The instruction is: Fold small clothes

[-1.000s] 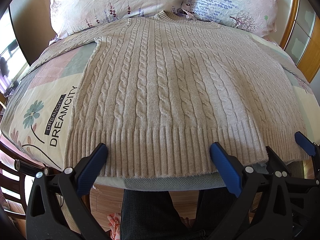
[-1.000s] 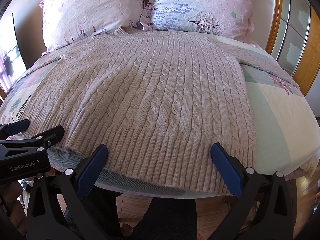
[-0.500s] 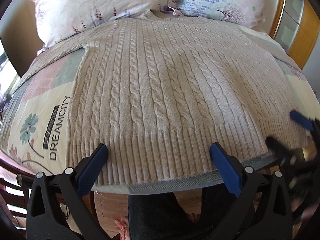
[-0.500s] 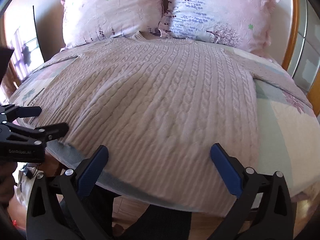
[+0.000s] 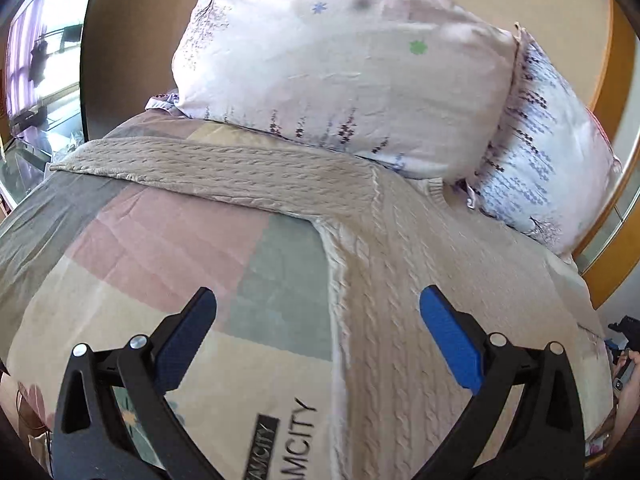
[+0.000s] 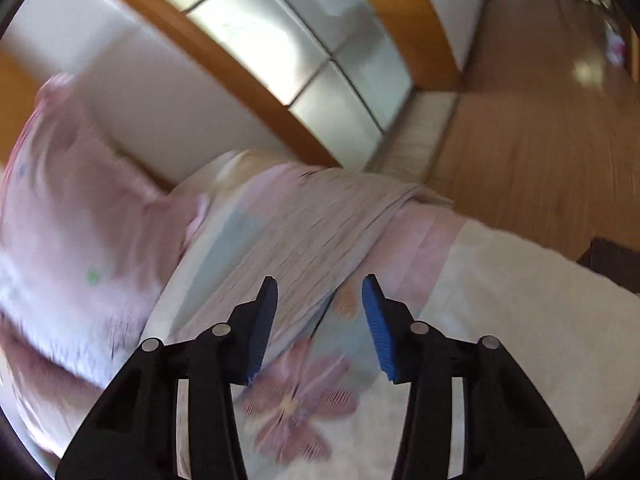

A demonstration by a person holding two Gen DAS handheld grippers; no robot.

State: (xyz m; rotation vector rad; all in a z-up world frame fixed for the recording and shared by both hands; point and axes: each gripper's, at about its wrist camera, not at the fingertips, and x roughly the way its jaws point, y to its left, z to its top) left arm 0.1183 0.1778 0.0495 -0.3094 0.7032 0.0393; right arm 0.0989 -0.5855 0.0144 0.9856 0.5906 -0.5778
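- Your right wrist view is smeared with blur: the bed's quilted patchwork bedspread, with its pink flower print, the wooden floor and the frosted glass panels in an orange wooden frame are only rough shapes there.
- The bedspread in your left view is pastel blocks of pink, grey-green and cream; its black printed lettering is cut off by the bottom edge.
- The beige cable-knit sweater lies flat on the bedspread, one sleeve stretched out to the left, the ribbed collar just below the pillows. Its hem falls outside the view.
- In the right view only the other sleeve shows, a grey-beige streak trailing toward the bed's edge.
- Two pale pink floral pillows lean at the head; the second is partly hidden behind the first.
- Your left gripper is released, blue pads wide apart, straddling the sweater's side edge.
- Your right gripper is also unclenched, narrower, over the sleeve, holding nothing.
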